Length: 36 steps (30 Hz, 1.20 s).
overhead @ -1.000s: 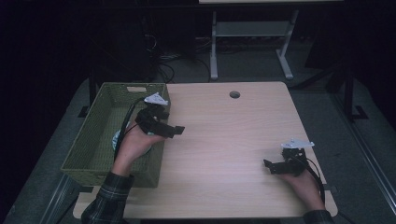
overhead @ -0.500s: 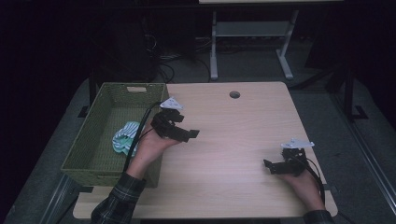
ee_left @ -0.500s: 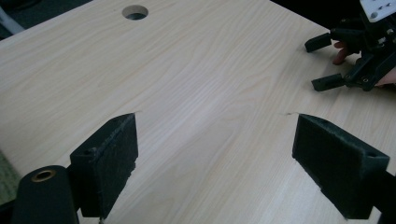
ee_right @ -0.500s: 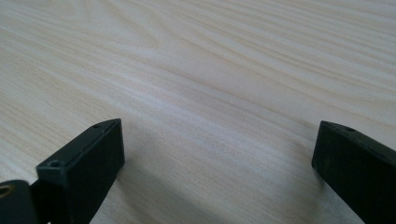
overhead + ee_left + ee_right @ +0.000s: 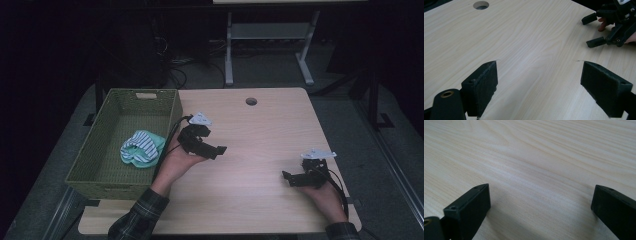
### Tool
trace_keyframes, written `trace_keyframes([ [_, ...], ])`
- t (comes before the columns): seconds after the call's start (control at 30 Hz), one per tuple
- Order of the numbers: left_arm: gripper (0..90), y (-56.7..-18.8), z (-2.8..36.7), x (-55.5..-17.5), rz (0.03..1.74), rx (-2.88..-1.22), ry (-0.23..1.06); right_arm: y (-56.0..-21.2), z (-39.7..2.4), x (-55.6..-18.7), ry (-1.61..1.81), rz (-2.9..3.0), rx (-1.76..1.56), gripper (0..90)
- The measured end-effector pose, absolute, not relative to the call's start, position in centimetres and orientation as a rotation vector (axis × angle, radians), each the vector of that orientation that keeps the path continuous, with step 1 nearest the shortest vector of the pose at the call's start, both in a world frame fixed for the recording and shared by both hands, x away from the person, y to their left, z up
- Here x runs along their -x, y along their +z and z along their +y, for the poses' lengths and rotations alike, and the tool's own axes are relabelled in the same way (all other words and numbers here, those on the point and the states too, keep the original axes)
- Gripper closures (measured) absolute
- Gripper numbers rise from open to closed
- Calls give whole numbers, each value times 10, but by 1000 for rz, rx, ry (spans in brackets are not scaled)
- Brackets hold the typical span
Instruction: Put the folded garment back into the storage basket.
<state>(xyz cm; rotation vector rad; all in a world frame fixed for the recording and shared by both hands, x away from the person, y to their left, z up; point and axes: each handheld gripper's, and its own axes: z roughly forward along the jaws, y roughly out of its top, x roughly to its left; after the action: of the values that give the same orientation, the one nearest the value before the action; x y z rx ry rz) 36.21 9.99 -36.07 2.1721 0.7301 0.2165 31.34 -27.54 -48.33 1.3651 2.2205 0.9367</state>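
Striped cloth (image 5: 141, 148) in basket (image 5: 100, 150) at 9 o'clock; left gripper (image 5: 220, 150), right gripper (image 5: 286, 177) both jaws apart, empty; judged drop done, next pull clear.

Black tongs (image 5: 220, 149) with grey plates, plaid sleeves (image 5: 137, 217)

Left gripper (image 5: 219, 150) held above the table's left half, jaws spread wide and empty, pointing toward the right; left hand (image 5: 175, 160) beneath it, forearm in a plaid sleeve (image 5: 137, 217) rising from the bottom edge. Right gripper (image 5: 287, 177) low near the front right, jaws wide apart, empty, pointing left; right hand (image 5: 325, 192) behind it.
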Motion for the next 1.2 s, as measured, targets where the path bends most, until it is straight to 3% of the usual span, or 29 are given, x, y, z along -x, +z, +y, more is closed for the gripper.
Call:
trace_keyframes([
  [0.8, 133, -437, 68, -354, 730, -2247, 209, -483, -275, -314, 937, 2226, -1359, 19],
  [1.2, 133, -469, 66, -353, 750, -2332, 277, -483, -275, -314, 937, 2231, -1355, 19],
])
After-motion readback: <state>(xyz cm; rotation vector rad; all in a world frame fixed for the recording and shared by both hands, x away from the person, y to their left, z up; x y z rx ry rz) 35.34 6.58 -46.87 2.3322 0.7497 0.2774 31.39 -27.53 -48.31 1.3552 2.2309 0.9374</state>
